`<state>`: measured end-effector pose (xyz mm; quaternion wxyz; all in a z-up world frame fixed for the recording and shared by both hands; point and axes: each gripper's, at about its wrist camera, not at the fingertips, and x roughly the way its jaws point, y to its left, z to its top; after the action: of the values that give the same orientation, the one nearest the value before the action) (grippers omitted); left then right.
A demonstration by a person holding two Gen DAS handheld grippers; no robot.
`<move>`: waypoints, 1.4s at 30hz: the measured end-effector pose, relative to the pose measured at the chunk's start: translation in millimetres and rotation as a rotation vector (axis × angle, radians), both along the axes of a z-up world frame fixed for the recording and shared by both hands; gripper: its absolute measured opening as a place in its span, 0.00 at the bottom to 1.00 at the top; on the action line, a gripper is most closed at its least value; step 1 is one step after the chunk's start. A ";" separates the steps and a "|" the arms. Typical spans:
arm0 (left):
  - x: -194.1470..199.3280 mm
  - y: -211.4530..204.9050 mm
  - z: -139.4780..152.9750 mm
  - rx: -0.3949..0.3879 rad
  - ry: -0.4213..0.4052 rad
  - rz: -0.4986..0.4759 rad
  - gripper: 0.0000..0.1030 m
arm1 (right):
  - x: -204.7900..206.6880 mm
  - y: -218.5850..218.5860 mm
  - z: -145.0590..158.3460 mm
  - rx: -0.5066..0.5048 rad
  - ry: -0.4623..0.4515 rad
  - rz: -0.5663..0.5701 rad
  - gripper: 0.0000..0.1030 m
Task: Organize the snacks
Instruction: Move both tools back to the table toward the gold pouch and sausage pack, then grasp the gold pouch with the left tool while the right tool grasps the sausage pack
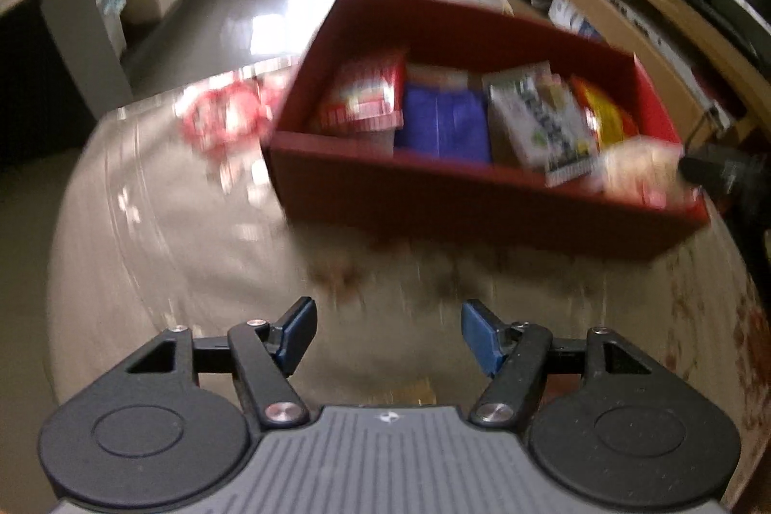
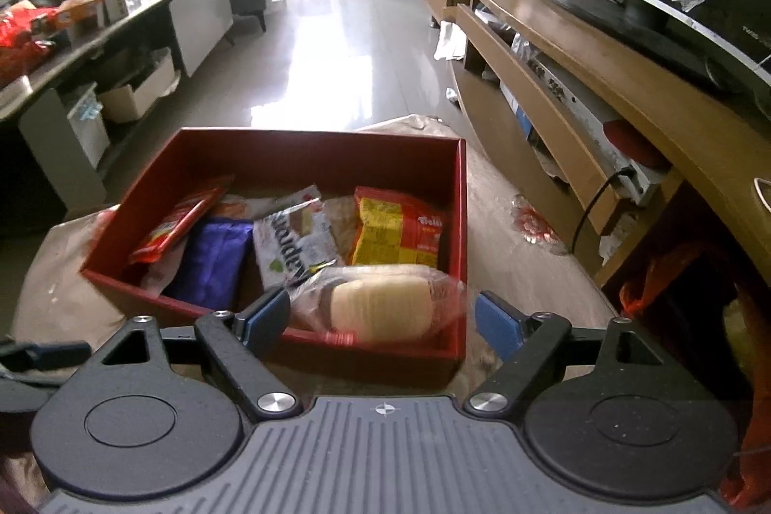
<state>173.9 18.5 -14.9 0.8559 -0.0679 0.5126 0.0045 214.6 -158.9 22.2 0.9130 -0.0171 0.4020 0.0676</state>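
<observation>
A red box [image 1: 482, 201] stands on the cloth-covered table, holding a red pack [image 1: 366, 95], a purple pack [image 1: 441, 124], a green-and-white pack [image 1: 539, 119] and a yellow-red pack [image 1: 604, 114]. My left gripper [image 1: 388, 336] hovers open over bare cloth in front of the box, with nothing between its fingers. In the right wrist view the red box [image 2: 313, 152] is close. A clear packet of pale biscuits [image 2: 380, 304] lies in its near right corner. My right gripper [image 2: 383, 316] stands open around that packet, and a gap shows beside the right pad [image 2: 496, 321].
A crumpled red-and-white wrapper [image 1: 226, 119] lies on the cloth left of the box, and another wrapper [image 2: 532, 225] lies to the box's right. A wooden TV bench [image 2: 554, 46] runs along the right, a cluttered low table [image 2: 96, 27] along the left. An orange bag [image 2: 665, 287] hangs nearby.
</observation>
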 end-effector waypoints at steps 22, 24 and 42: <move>-56.1 -19.4 -22.9 0.033 0.047 0.060 0.42 | -56.3 -2.1 -35.2 0.004 0.166 0.059 0.86; -59.1 -19.2 -22.0 0.050 0.039 0.050 0.42 | -51.8 1.1 -48.1 0.017 0.226 0.047 0.86; -68.7 -8.1 -23.4 0.038 0.036 0.024 0.42 | -36.3 67.8 -96.5 0.007 0.321 -0.034 0.94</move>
<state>105.2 10.4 -38.3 0.8476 -0.0574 0.5269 0.0257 178.3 -91.1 -74.3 0.8379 0.0039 0.5430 0.0553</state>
